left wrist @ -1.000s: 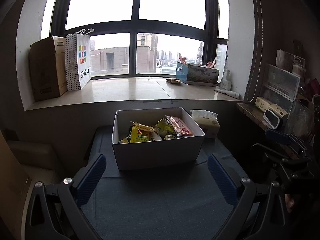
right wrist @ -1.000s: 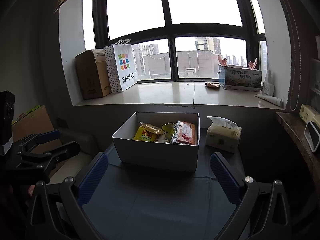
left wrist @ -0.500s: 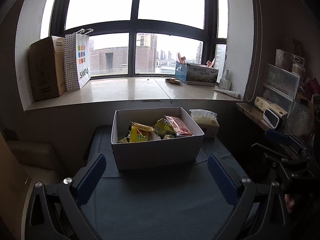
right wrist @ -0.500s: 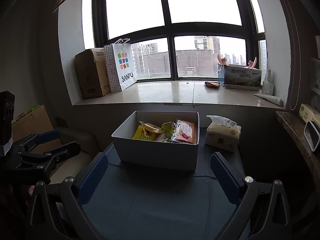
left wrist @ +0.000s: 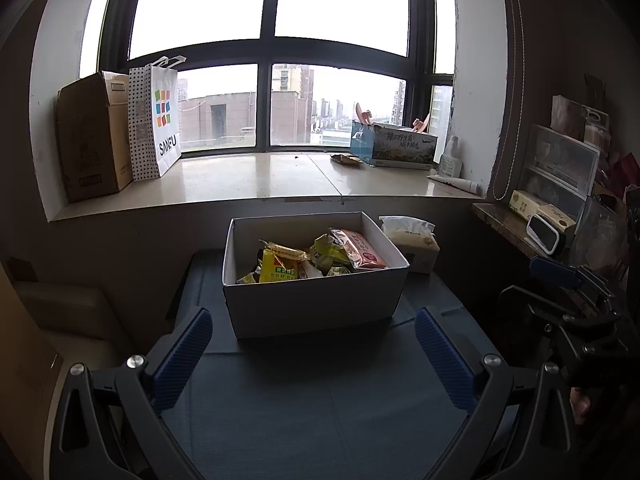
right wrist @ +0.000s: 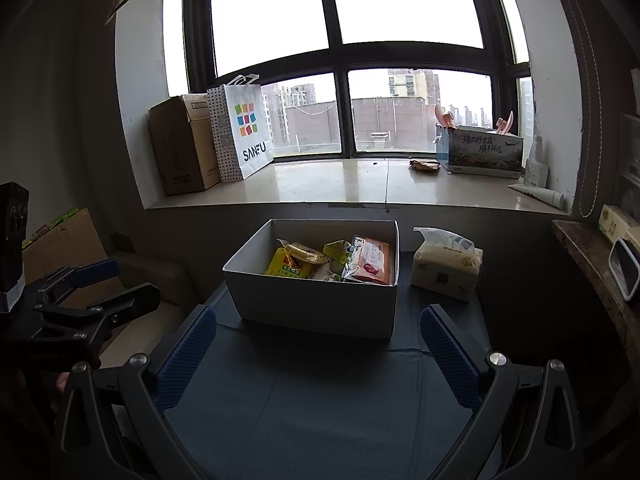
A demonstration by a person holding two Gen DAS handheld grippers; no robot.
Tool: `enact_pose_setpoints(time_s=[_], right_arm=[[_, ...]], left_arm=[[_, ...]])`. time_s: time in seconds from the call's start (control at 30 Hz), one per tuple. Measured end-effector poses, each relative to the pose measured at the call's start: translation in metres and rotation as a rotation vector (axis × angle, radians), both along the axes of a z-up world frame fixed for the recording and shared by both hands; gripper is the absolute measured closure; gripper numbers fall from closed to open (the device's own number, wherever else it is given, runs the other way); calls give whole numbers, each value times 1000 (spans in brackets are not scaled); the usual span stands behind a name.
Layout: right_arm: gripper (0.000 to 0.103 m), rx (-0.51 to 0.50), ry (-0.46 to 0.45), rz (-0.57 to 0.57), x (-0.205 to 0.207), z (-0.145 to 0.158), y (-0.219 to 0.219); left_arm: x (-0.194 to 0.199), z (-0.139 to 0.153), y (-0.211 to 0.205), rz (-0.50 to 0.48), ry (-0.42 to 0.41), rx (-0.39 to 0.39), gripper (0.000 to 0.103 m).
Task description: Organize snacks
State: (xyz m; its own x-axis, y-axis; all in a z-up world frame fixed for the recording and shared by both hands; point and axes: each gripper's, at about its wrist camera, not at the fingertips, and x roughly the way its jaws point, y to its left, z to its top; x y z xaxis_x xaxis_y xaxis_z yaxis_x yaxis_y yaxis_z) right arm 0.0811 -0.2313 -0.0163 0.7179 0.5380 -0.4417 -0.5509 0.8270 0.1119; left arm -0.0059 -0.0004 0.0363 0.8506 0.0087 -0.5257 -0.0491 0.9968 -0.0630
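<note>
Left claw [left wrist: 314, 354] spread wide, empty, above near edge of dark blue tabletop [left wrist: 320, 408]. Right claw [right wrist: 318, 354] likewise spread, empty, over the same near edge. White box [left wrist: 316, 304] stands toward the tabletop's far edge; snack packets [left wrist: 320, 258] piled inside: yellow, green, orange. Tissue pack [right wrist: 446, 270] just beside the box, near far right corner. Beyond: windowsill [left wrist: 256, 180] with cardboard carton [left wrist: 90, 140] and SANFU bag [left wrist: 158, 120].

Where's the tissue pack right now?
In both wrist views the tissue pack sits on the dark table, just right of the white snack box and below the windowsill.
</note>
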Motion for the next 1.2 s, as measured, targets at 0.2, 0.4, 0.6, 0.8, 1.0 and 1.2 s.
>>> enact_pose_setpoints(time_s=[0.2, 0.4, 0.6, 0.8, 1.0, 1.2], right_arm=[[0, -1, 1, -1, 1, 0, 1], [0, -1, 2, -2, 0, 0, 0], [0, -3, 6, -4, 0, -1, 1], [0, -3, 9, -5, 1, -2, 0], [0, -3, 14, -8, 1, -3, 1], [0, -3, 15, -9, 1, -3, 0]], left_arm=[[0, -1, 0, -1, 0, 0, 0], [0, -1, 0, -2, 2, -1, 0], [0, -2, 0, -4, 1, 0, 0], [0, -2, 1, -4, 4, 0, 0], [1, -2, 0, -5, 7, 2, 0], [0, -2, 1, -4, 7, 1, 0]])
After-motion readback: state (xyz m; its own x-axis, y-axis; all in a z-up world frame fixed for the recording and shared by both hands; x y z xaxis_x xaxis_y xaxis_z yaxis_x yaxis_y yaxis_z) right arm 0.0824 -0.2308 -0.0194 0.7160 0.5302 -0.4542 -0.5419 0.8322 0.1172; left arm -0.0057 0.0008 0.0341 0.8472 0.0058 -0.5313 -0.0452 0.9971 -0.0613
